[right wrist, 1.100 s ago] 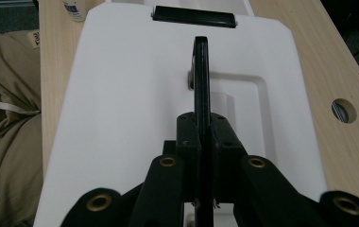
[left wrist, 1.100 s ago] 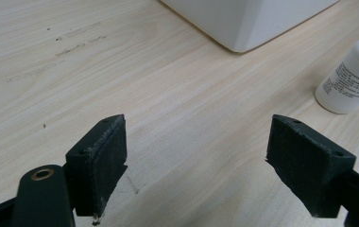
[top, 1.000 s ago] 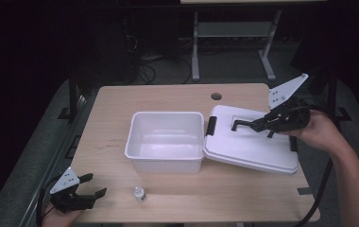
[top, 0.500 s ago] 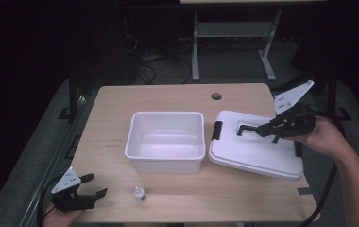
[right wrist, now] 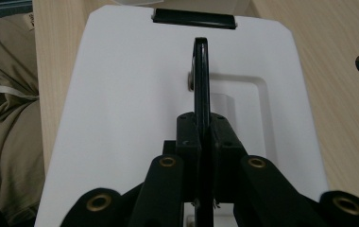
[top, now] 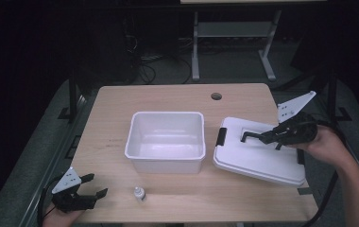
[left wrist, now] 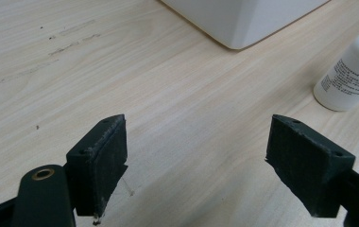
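Gripping the black handle (right wrist: 201, 75) of the white rectangular plastic lid (top: 258, 153), the clamped right gripper (top: 267, 137) could tip it off the table edge; left gripper (top: 95, 185) open, empty.

Black two-jaw left tool (top: 87, 188), right tool (top: 251, 137), brass rivets, grey triangular plates, trailing black cables, bare forearms

Jaws clamped on lid handle (right wrist: 201, 71)
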Tool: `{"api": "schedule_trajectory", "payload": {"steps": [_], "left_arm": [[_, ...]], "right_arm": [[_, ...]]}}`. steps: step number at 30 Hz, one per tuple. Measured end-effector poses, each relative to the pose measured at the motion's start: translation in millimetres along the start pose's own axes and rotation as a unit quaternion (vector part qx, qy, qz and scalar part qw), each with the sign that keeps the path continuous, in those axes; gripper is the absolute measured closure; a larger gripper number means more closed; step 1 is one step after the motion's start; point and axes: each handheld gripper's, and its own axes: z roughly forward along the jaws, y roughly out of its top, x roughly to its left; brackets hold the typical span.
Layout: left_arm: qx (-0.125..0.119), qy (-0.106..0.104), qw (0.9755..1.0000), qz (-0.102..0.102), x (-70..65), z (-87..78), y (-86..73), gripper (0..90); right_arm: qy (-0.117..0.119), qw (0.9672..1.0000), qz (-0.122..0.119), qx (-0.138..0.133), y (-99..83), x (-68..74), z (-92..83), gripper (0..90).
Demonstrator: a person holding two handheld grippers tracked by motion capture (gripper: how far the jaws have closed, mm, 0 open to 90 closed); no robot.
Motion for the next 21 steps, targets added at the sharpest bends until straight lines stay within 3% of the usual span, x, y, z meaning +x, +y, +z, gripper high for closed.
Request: {"api": "schedule_trajectory", "payload": {"steps": [21], "left_arm": [[-0.003,-0.001,1.0000,-0.004,1.3,-2.4,-1.9,21.0]], "right_arm": [[0.018,0.9996,0.017,0.012,-31.2,-1.5,38.3,83.8]]}}
